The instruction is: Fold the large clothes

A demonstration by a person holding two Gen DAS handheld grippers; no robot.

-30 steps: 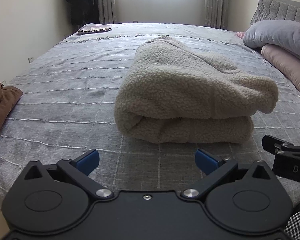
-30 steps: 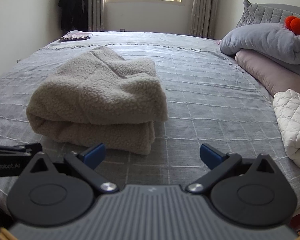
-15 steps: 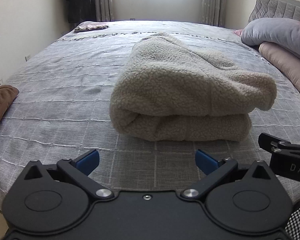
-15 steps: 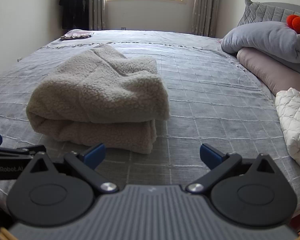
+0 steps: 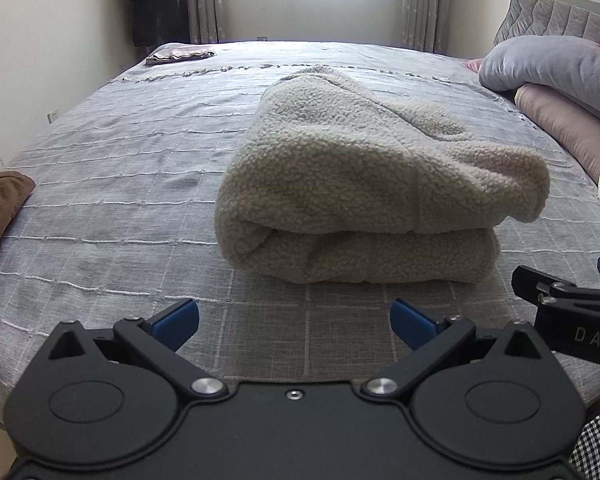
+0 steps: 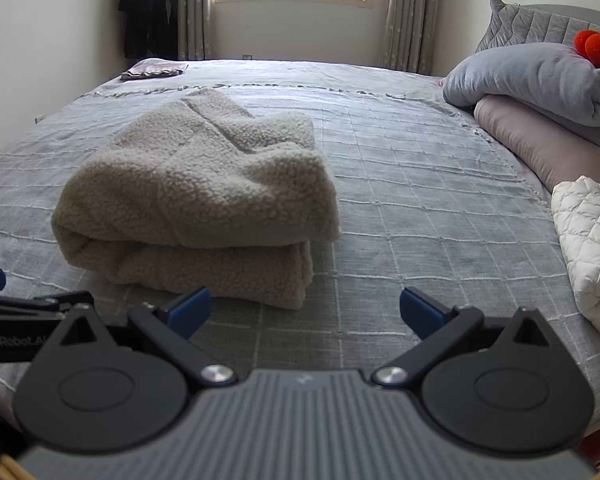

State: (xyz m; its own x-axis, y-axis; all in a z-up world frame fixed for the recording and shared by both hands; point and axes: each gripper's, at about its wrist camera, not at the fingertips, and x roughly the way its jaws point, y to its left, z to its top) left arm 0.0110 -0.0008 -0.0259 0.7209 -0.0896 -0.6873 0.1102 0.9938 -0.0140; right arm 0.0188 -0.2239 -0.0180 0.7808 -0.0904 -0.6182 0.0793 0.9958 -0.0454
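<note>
A cream fleece garment (image 5: 364,184) (image 6: 204,200) lies folded in a thick bundle on the grey checked bedspread (image 5: 120,184) (image 6: 440,208). My left gripper (image 5: 295,320) is open, empty, hovering a short way in front of the bundle's near edge. My right gripper (image 6: 305,310) is open and empty too, in front of the bundle's near right corner. Each gripper shows at the side of the other's view: the right one (image 5: 564,292) at the right edge, the left one (image 6: 20,304) at the left edge.
Grey and pink bedding (image 6: 540,92) with a red plush toy (image 6: 596,46) is stacked at the right by the headboard. A white quilted item (image 6: 592,240) lies at the right edge. A brown garment (image 5: 0,208) lies at the left edge, a small folded cloth (image 5: 180,54) at the far corner.
Both grippers have drawn back slightly and risen, staying open. The folded fleece has not moved.
</note>
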